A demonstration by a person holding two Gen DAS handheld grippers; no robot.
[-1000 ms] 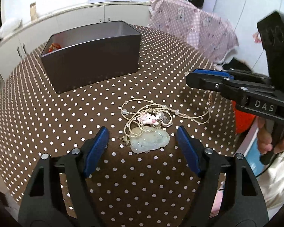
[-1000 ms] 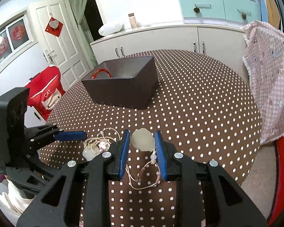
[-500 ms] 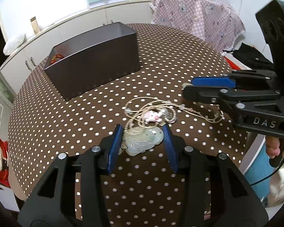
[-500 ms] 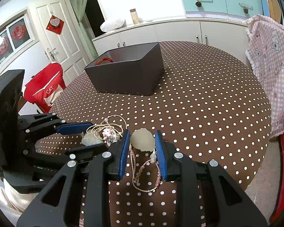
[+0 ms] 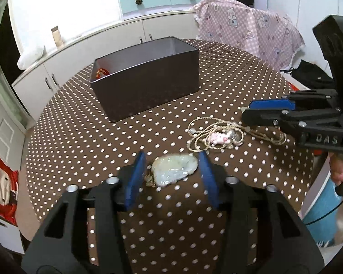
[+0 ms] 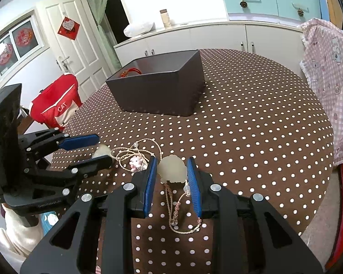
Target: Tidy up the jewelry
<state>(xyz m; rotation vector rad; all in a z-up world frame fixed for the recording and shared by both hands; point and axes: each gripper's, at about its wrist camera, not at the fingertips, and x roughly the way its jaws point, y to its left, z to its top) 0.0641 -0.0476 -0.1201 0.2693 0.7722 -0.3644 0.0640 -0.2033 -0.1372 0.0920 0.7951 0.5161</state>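
On the round brown table with white polka dots (image 5: 84, 137), the left gripper (image 5: 172, 171) has its blue-padded jaws opening around a pale green jade pendant (image 5: 175, 170), pads clear of it. The right gripper (image 6: 172, 175) is clamped on a whitish shell-shaped pendant (image 6: 172, 169), its beaded cord trailing beneath. A dark rectangular metal box (image 6: 162, 86) stands well beyond.

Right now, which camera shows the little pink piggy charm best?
The left wrist view: the pink charm lies unblocked amid its looped cord. In the right wrist view it shows smaller, tucked beside the right gripper.
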